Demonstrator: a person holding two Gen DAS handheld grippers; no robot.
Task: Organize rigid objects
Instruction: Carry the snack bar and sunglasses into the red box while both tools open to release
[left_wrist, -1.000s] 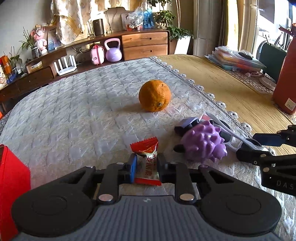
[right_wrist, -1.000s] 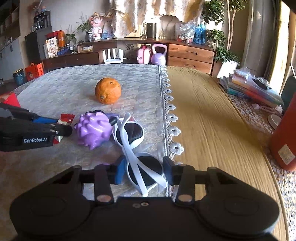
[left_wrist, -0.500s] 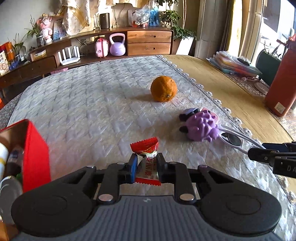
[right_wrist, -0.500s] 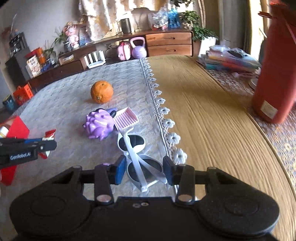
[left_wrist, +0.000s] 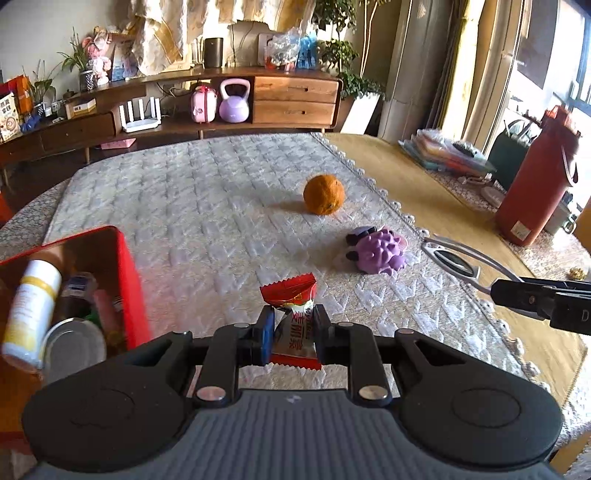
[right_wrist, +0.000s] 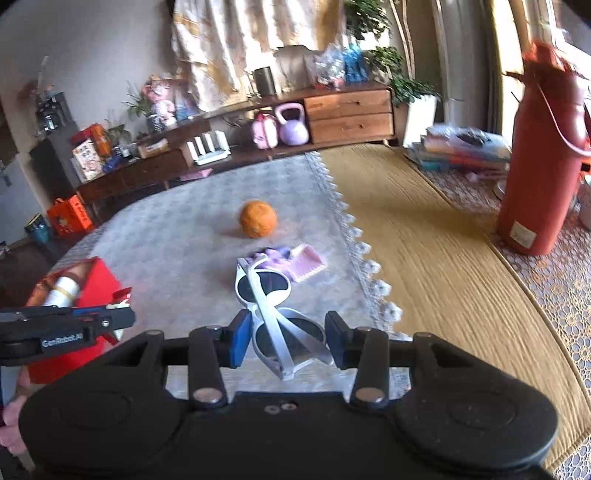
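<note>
Two grippers are up over the quilted cloth (left_wrist: 207, 206), each with something in it. Farthest left sits the red tin (left_wrist: 122, 280), open, with a pale bottle (left_wrist: 31, 314) and a few other small containers leaning inside (I can't make out what the rest are). Just beside its right wall, the left gripper (left_wrist: 293, 334) has its fingers pinched tight on a red-and-white candy packet (left_wrist: 293, 317), the crimped red end sticking up above the pads and clear of the cloth. Further along, the orange (left_wrist: 324, 194) rests alone on the cloth, well apart from the tin. Nearer and to the right of it lies the purple spiky toy (left_wrist: 380, 251), with a pink comb-like piece (right_wrist: 306, 264) touching it on the far side. Rightmost, the right gripper (right_wrist: 284, 338) holds the white sunglasses (right_wrist: 273, 306) by the nearer lens, fingers closed against the frame, the other lens and folded arms pointing away toward the toy. Beyond the lace edge, on the yellow mat (right_wrist: 424, 251), stands a tall red flask (right_wrist: 539, 155).
</note>
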